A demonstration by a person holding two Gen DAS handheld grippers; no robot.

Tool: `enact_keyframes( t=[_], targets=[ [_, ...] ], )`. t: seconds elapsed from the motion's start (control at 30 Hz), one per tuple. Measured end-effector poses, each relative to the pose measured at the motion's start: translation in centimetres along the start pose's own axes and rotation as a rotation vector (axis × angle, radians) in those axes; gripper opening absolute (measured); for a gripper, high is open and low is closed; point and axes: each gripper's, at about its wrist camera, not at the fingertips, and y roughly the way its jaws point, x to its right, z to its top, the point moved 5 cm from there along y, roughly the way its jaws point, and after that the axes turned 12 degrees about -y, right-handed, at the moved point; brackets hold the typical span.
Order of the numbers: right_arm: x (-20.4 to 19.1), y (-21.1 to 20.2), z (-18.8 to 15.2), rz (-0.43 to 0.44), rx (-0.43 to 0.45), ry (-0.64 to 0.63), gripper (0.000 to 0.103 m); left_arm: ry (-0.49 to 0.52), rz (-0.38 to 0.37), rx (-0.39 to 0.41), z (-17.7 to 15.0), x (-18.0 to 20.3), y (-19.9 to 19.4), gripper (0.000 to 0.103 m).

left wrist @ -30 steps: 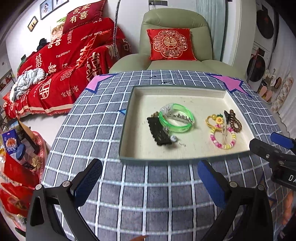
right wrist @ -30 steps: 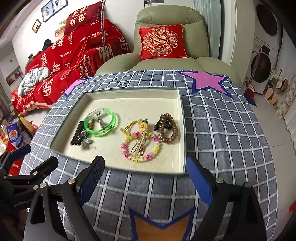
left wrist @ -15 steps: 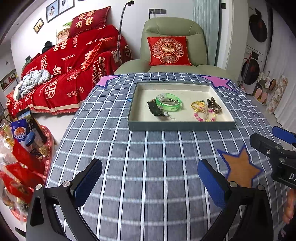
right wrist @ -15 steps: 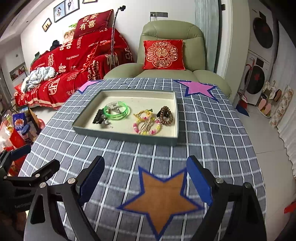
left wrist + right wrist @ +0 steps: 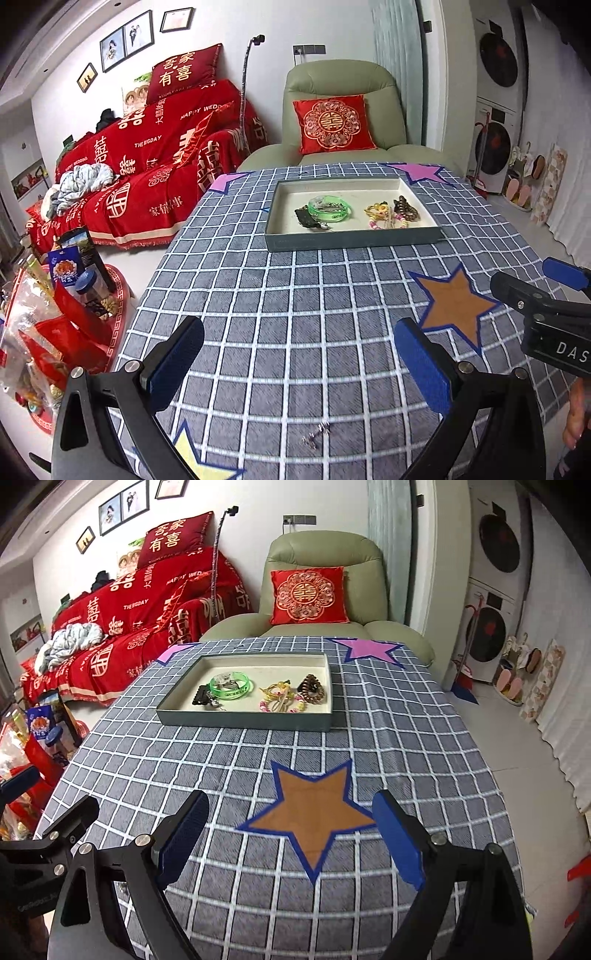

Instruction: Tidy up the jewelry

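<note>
Though unseen rightward, a metal trinket (image 5: 317,435) shows leftward.

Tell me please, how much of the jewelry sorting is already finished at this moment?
Mostly done, it seems: the translucent green plastic bangle, the pastel beaded bracelet and the brown coiled hair tie lie inside the shallow grey tray. In hand: nothing, the left hand-held gripper and the right hand-held gripper are both open and empty. Left: one small silver metal piece on the checked tablecloth, outside the tray.
</note>
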Motion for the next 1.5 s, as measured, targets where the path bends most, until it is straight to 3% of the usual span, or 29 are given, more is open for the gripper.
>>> enact_keyframes(
  t=[0.4, 1.5],
  targets=[
    [0.2, -3.3, -1.7, -0.066, 0.041, -0.001, 0.092, -0.019, 0.005, 0.013, -1.6, 0.1, -1.9, 0.103],
    [0.6, -5.0, -1.8, -0.064, 0.065, 0.014, 0.092, -0.009, 0.009, 0.040, -1.6, 0.7, -2.9, 0.103]
  ],
)
